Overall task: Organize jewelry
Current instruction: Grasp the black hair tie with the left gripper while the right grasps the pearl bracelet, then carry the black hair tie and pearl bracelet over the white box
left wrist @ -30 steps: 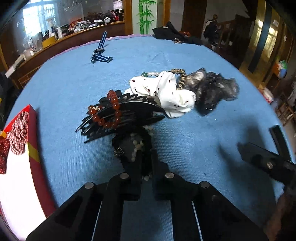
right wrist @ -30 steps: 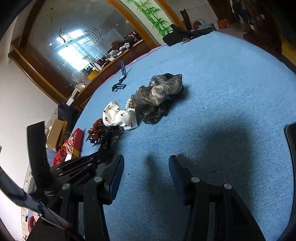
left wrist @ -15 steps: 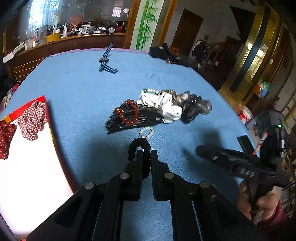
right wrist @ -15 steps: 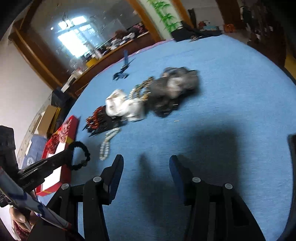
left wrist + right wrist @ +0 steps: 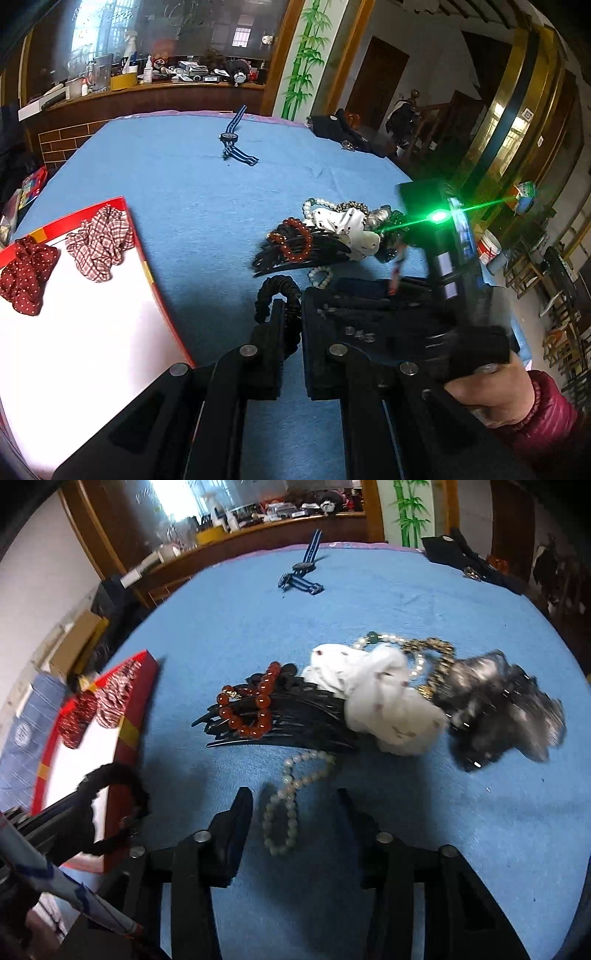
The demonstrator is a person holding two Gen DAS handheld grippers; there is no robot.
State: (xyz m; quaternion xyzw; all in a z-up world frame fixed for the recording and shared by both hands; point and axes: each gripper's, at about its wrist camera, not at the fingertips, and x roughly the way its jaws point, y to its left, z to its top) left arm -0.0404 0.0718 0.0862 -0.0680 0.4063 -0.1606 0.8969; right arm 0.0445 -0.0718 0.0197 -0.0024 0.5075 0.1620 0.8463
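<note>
My left gripper (image 5: pixel 291 314) is shut on a black scrunchie (image 5: pixel 275 291) and holds it above the blue cloth beside the red-rimmed white box (image 5: pixel 92 332); the scrunchie also shows in the right wrist view (image 5: pixel 114 808). My right gripper (image 5: pixel 295 805) is open, its jaws on either side of a pale bead bracelet (image 5: pixel 291 797) lying on the cloth. Behind it lie a black hair comb (image 5: pixel 280 720), a red bead bracelet (image 5: pixel 251 709), a white scrunchie (image 5: pixel 384 705) and a grey scrunchie (image 5: pixel 506 712).
The box holds a red dotted scrunchie (image 5: pixel 26 273) and a checked scrunchie (image 5: pixel 99 243). A blue striped watch (image 5: pixel 232 144) lies at the far side of the table (image 5: pixel 184 184). A black cloth bundle (image 5: pixel 343 129) sits at the far right edge.
My left gripper has lifted the black scrunchie off the pile and carried it left toward the box. My right gripper has moved in over the pale bead bracelet.
</note>
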